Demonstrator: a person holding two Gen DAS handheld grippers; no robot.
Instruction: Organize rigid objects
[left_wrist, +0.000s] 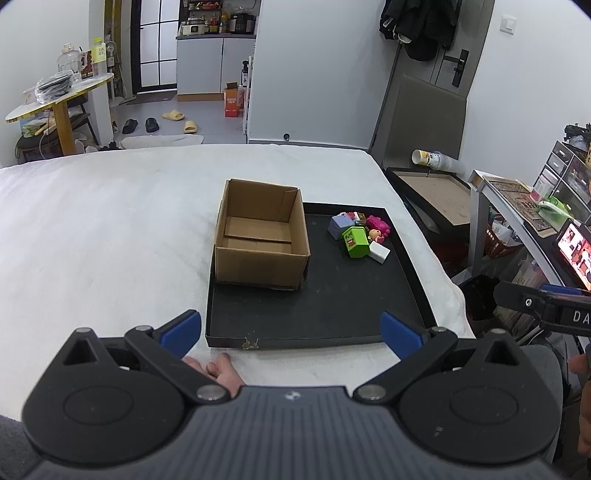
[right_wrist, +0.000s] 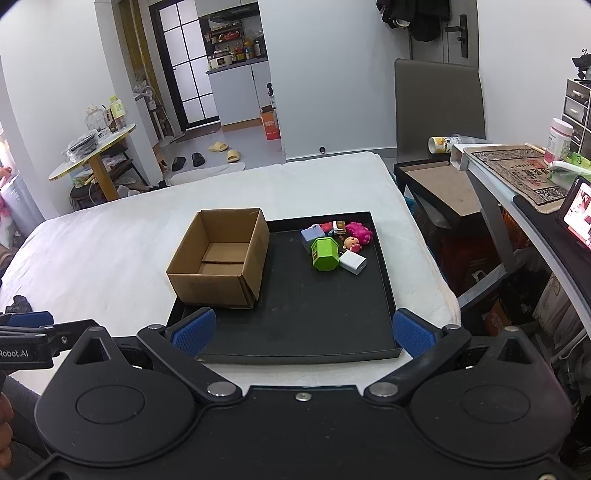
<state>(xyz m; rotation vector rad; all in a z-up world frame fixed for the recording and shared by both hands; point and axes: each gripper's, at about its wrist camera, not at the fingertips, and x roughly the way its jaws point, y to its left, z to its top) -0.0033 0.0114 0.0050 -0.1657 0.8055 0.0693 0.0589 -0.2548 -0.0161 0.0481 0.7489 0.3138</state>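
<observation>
An open, empty cardboard box (left_wrist: 260, 236) (right_wrist: 221, 258) stands on the left part of a black tray (left_wrist: 332, 317) (right_wrist: 325, 317) on a white bed. At the tray's far right lies a cluster of small toys: a green house-shaped block (left_wrist: 355, 241) (right_wrist: 324, 254), a white block (left_wrist: 379, 253) (right_wrist: 352, 262), a lilac block (left_wrist: 340, 226) (right_wrist: 311, 238), a pink toy (left_wrist: 378, 225) (right_wrist: 359, 232) and a small doll (left_wrist: 375, 234) (right_wrist: 351, 243). My left gripper (left_wrist: 291, 332) is open and empty above the tray's near edge. My right gripper (right_wrist: 303, 332) is open and empty, also near that edge.
The white bed (left_wrist: 110, 229) extends left and far. A dark low table (left_wrist: 432, 192) and a shelf with clutter (right_wrist: 517, 173) stand to the right. A round table (left_wrist: 55, 99) and slippers on the floor lie beyond the bed.
</observation>
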